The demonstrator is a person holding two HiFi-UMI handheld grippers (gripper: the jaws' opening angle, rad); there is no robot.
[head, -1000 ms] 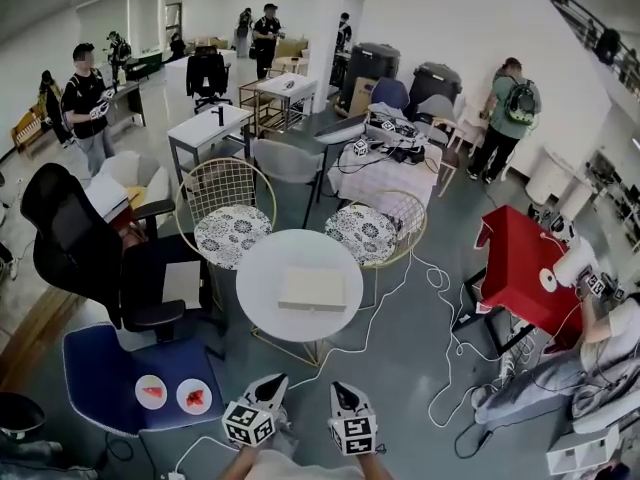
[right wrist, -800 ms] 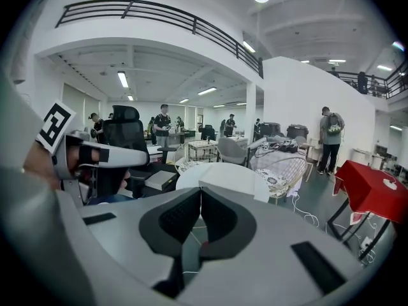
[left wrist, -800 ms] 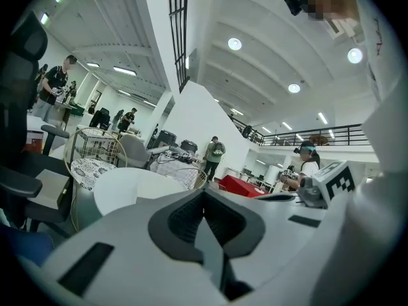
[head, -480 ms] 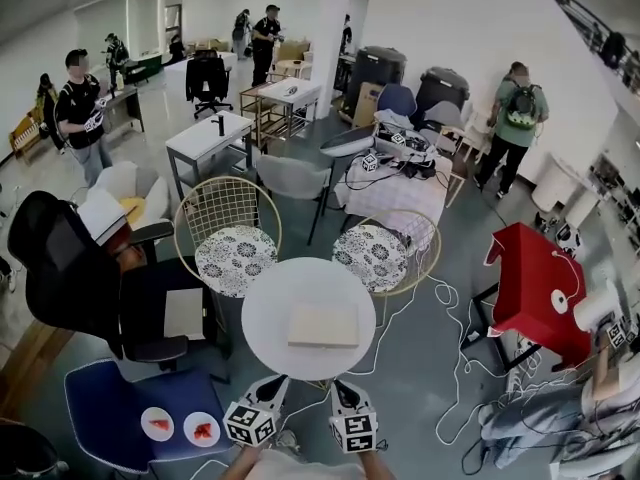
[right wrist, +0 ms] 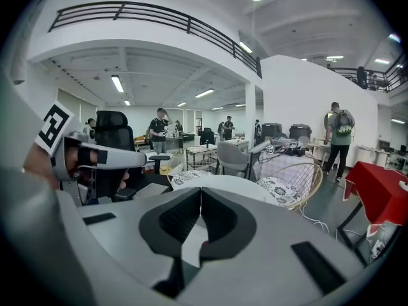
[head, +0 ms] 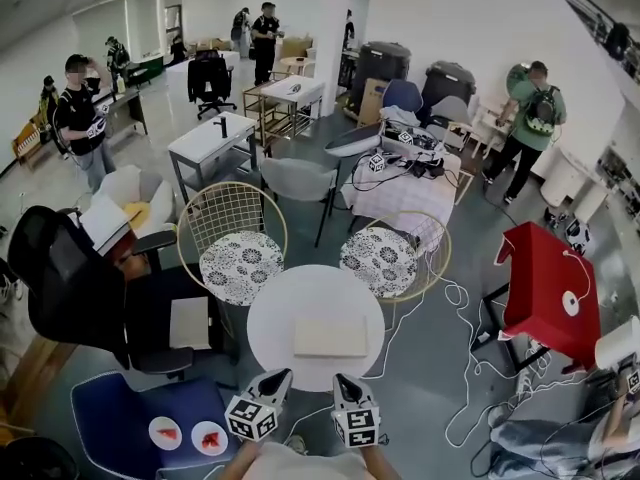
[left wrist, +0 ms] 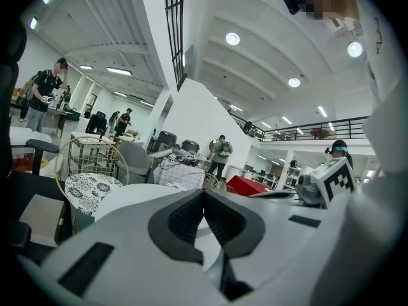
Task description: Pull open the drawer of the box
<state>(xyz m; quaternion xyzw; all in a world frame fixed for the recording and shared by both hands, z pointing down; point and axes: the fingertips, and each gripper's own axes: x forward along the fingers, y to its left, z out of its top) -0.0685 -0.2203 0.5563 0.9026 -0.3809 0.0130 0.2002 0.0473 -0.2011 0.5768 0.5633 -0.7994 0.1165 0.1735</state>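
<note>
A person in a busy open-plan workroom holds the left gripper (head: 279,378) and the right gripper (head: 341,381) side by side, each with its fingers pressed together on nothing. Neither touches the flat, pale box (head: 331,337), which lies just ahead of the fingertips on a round white table (head: 300,293) — its drawer cannot be made out at this range. Beyond the table from the fingers stand two wire chairs (head: 240,266) with patterned cushions — and well off to the right of the right gripper, a red table (head: 545,288). Left of the left gripper, a blue seat (head: 120,408) carries two small plates (head: 166,433)
</note>
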